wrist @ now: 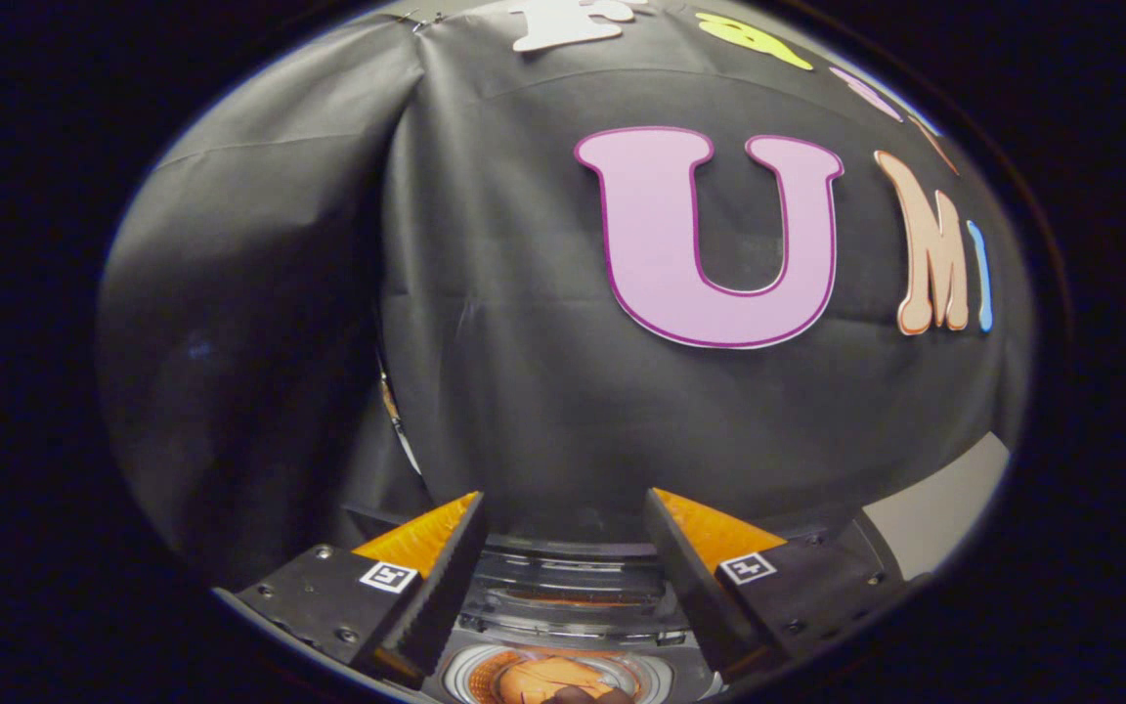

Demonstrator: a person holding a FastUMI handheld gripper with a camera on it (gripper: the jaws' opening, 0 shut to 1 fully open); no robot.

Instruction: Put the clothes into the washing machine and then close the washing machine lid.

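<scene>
Gripper view looked at booth wall; gripper (563,548) sat wide apart, nothing between fingers (431,587). Below and between fingers: washer (563,587) top, clear lid (568,572) apparently raised behind round opening. Orange clothes (548,677) lay inside drum, dark scrap at near rim, identity unclear. Judgement: loading looked done or nearly so; lid closing left. Whether more clothes waited outside, could not tell.

Open claw above washing machine

Claw (563,528) spread wide, orange-faced fingers (426,577) holding nothing; between them, below, the washing machine (563,587) with clear raised lid (563,572) and orange clothes (548,677) inside the drum; black cloth wall (524,342) beyond.
</scene>
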